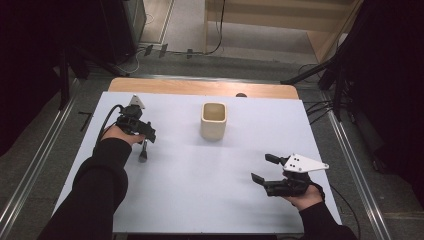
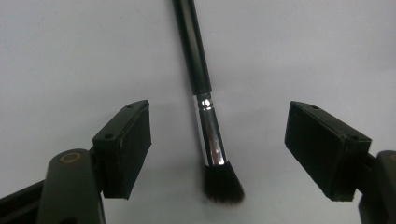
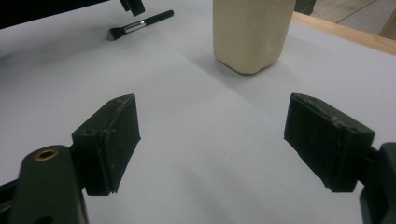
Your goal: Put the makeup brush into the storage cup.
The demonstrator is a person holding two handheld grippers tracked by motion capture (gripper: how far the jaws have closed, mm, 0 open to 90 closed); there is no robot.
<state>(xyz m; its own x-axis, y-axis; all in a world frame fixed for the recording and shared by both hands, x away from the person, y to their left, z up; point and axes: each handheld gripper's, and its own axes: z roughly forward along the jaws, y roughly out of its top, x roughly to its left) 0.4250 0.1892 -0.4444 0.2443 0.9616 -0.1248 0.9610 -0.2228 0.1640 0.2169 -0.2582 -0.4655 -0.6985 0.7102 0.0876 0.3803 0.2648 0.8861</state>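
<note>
One makeup brush (image 2: 207, 126) lies flat on the white table cover (image 1: 200, 170), left side, between the spread jaws of the left gripper (image 2: 217, 149) w/o touching either pad. The left gripper view gives detail the high view lacks: black handle, chrome ferrule, dark bristle tuft pointing toward the camera. In the high view the brush (image 1: 143, 152) is just a small dark stick below the left gripper (image 1: 142, 137). The right gripper view catches the brush (image 3: 140, 24) far off, top left, plus the cup's side wall.

One cream cup (image 1: 214, 120) stands upright near centre, well apart from the brush. Right gripper (image 1: 265, 170), jaws wide, nothing between them, sits near the front right edge. Lots of bare cover between the two grippers & in front of the cup. Wood table edge (image 1: 200, 88) shows behind the cover.
</note>
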